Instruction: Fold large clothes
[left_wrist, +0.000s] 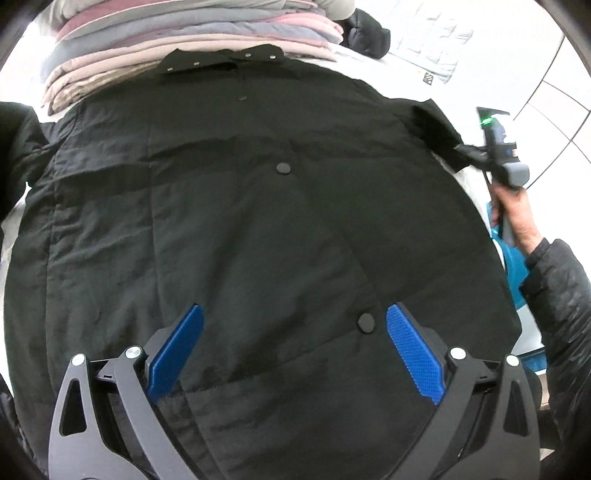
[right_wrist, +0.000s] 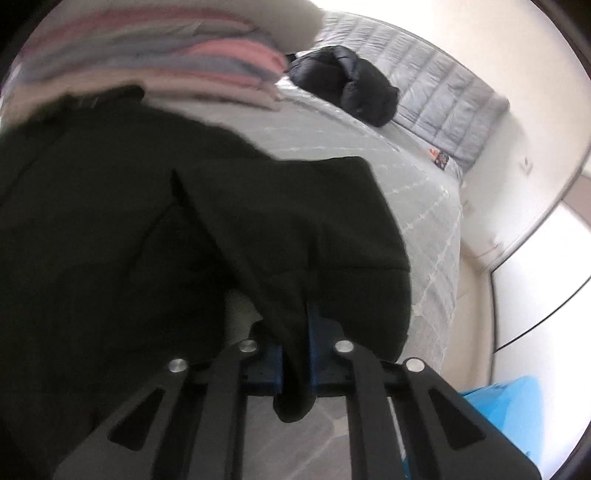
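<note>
Left gripper (left_wrist: 293, 328) fingers spread wide, right gripper (right_wrist: 295, 354) fingers clamped together

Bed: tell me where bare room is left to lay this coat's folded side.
Free: the grey quilt between the black coat and the bed's right edge, short of the dark puffer jacket. Crowded: the folded stack at the coat's collar. Right gripper clamps the coat's edge; left gripper hovers open.
</note>
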